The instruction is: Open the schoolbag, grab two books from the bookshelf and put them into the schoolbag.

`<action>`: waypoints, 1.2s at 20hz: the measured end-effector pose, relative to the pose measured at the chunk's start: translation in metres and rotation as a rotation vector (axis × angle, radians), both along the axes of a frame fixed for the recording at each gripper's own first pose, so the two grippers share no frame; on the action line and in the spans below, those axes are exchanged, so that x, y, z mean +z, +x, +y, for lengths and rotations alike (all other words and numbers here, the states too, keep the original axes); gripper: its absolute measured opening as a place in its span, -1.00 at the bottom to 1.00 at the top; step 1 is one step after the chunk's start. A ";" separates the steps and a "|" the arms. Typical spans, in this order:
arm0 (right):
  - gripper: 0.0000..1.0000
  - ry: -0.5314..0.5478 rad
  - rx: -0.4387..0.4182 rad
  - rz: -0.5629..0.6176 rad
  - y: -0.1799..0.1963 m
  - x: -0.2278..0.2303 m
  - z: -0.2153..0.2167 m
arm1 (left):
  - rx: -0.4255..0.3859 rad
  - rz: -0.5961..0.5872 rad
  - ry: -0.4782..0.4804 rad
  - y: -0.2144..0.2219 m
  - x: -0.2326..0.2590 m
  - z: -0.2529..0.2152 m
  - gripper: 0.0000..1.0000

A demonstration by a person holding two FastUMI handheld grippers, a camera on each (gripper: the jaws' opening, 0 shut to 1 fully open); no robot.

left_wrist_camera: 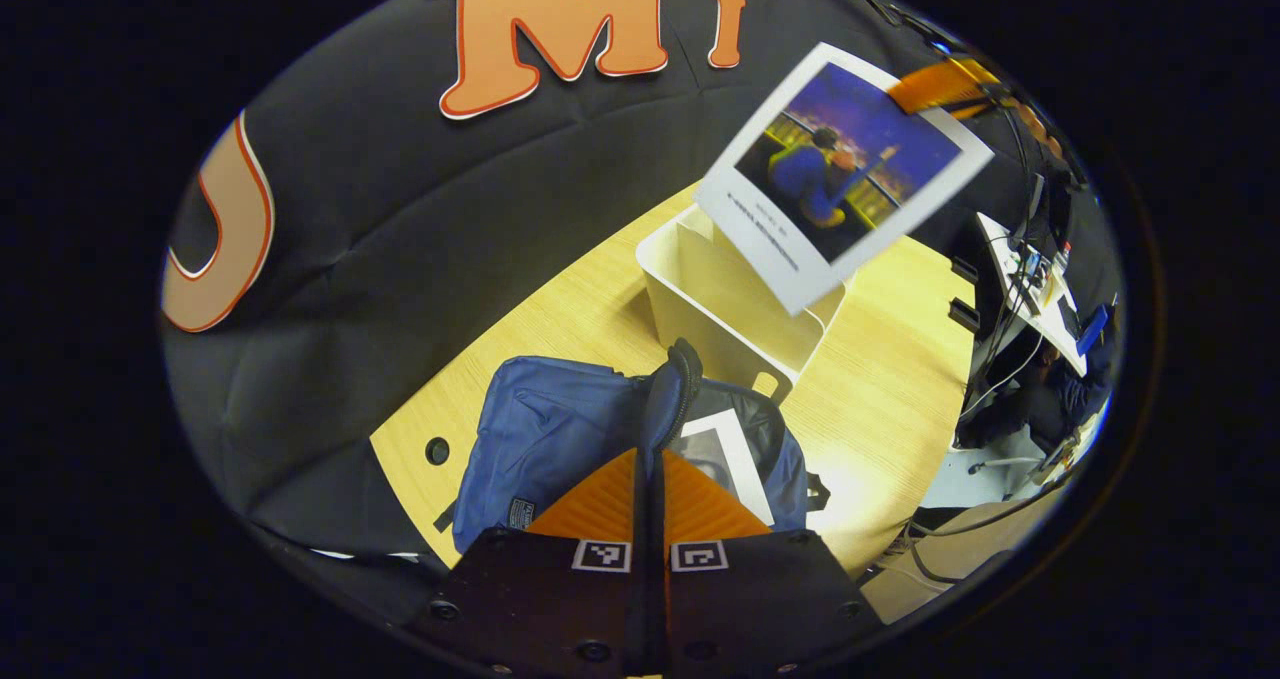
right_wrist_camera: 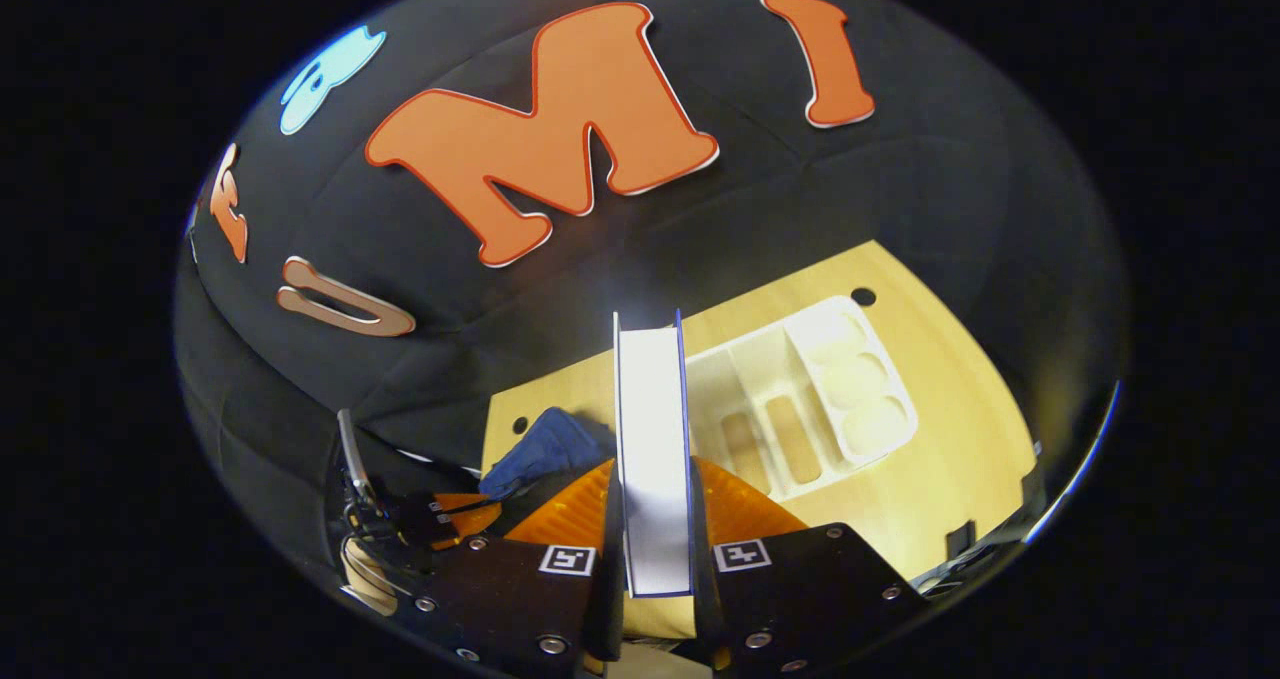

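Now carrying the second book (right_wrist_camera: 652, 459), pinched edge-on between the right gripper (right_wrist_camera: 655, 549) jaws, high above the white bookshelf (right_wrist_camera: 800, 399) on the counter (right_wrist_camera: 960, 459). Left gripper (left_wrist_camera: 650, 499) jaws pressed together on the rim of the blue schoolbag (left_wrist_camera: 545, 439), holding it open, one book (left_wrist_camera: 725, 459) already inside. Next, probably: lowering the held book into the gap, spine aligned with the opening.

Recording booth (black cloth wall (left_wrist_camera: 400, 239))

Black cloth wall (left_wrist_camera: 400, 259) behind light wooden table (left_wrist_camera: 900, 379); cluttered desk (left_wrist_camera: 1040, 299) beyond.
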State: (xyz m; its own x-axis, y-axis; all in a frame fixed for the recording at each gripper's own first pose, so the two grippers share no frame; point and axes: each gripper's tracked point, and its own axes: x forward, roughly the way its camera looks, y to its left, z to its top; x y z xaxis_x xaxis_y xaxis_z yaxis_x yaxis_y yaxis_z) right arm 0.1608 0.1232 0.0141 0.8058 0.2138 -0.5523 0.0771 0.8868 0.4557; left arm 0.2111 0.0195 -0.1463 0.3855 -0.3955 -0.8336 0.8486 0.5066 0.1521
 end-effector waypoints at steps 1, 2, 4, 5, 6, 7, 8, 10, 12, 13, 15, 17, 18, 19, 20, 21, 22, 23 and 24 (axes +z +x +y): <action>-0.43 0.047 0.017 0.009 -0.010 -0.011 0.013 | 0.000 -0.011 0.001 -0.001 0.003 0.000 -0.99; -0.43 0.097 0.035 0.013 -0.020 -0.021 0.025 | -0.004 -0.020 0.004 -0.002 0.005 0.000 -0.99; -0.43 0.170 0.046 0.025 -0.035 -0.044 0.042 | -0.012 -0.040 0.010 -0.002 0.011 0.000 -0.99; -0.43 0.193 0.038 0.032 -0.040 -0.057 0.049 | -0.014 -0.046 0.012 -0.003 0.013 0.000 -0.99; -0.43 0.217 0.038 0.039 -0.041 -0.071 0.056 | -0.018 -0.052 0.015 -0.003 0.014 0.000 -0.99; -0.43 0.254 0.036 0.049 -0.043 -0.085 0.067 | -0.021 -0.056 0.019 -0.005 0.015 0.000 -0.99; -0.43 0.300 0.031 0.053 -0.046 -0.098 0.076 | -0.024 -0.059 0.023 -0.006 0.017 0.000 -0.99; -0.43 0.382 0.031 0.070 -0.046 -0.126 0.095 | -0.029 -0.071 0.034 -0.007 0.019 0.000 -0.99; -0.43 0.422 0.013 0.096 -0.038 -0.156 0.113 | -0.038 -0.076 0.036 -0.008 0.021 -0.003 -0.99; -0.43 0.449 0.012 0.104 -0.029 -0.168 0.125 | -0.043 -0.074 0.037 -0.010 0.021 -0.004 -0.99; -0.43 0.496 0.030 0.081 -0.012 -0.181 0.144 | -0.050 -0.069 0.038 -0.014 0.020 -0.005 -0.99; -0.43 0.517 0.022 0.056 0.007 -0.197 0.156 | -0.057 -0.068 0.038 -0.016 0.020 -0.007 -0.99; -0.43 0.547 0.006 0.043 0.017 -0.199 0.161 | -0.061 -0.069 0.036 -0.017 0.021 -0.009 -0.99; -0.43 0.578 -0.021 0.026 0.026 -0.202 0.166 | -0.068 -0.071 0.037 -0.019 0.022 -0.011 -0.99; -0.43 0.604 -0.040 0.016 0.036 -0.203 0.171 | -0.076 -0.077 0.041 -0.020 0.023 -0.012 -0.99; -0.43 0.622 -0.057 0.007 0.042 -0.205 0.178 | -0.084 -0.082 0.046 -0.020 0.022 -0.014 -0.99; -0.43 0.629 -0.063 0.001 0.045 -0.208 0.185 | -0.091 -0.086 0.051 -0.021 0.023 -0.015 -0.99; -0.43 0.627 -0.069 -0.004 0.048 -0.210 0.192 | -0.096 -0.088 0.053 -0.021 0.023 -0.015 -0.99; -0.43 0.625 -0.071 -0.001 0.054 -0.211 0.201 | -0.100 -0.088 0.054 -0.022 0.024 -0.016 -0.99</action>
